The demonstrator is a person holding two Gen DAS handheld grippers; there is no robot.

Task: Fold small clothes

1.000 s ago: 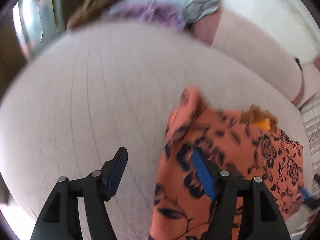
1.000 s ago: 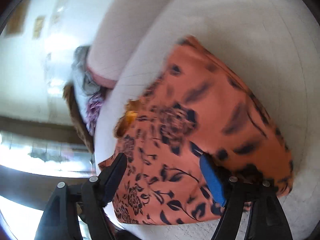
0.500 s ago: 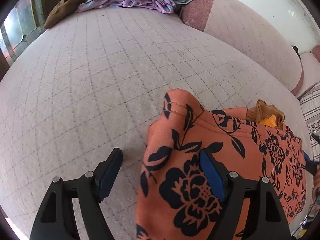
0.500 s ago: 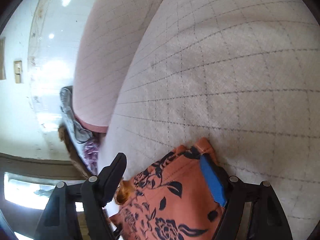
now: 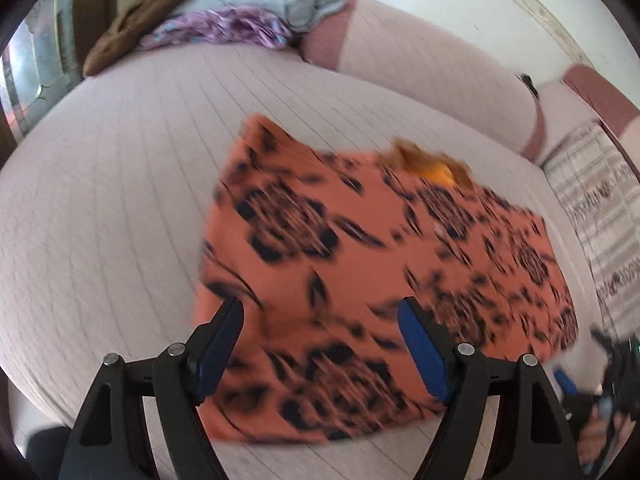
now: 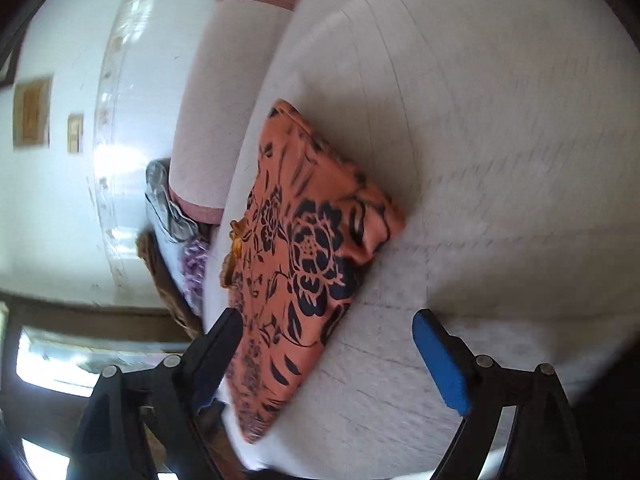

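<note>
Garment [image 5: 360,264], orange floral, is laid folded near the front edge of the quilted cushion [image 5: 120,184]. Left gripper [image 5: 320,344] and right gripper [image 6: 328,356] are spread wide, nothing clamped. Fold could be disturbed if a pad snags the cloth.

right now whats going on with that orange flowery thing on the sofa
A person with a gripper in each hand is folding small clothes on a pale sofa seat. The orange floral garment lies folded on the seat. The left gripper is open above its near edge; the right gripper is open, its jaws just widened, nothing clamped. More clothes are piled at the sofa's far end.
</note>
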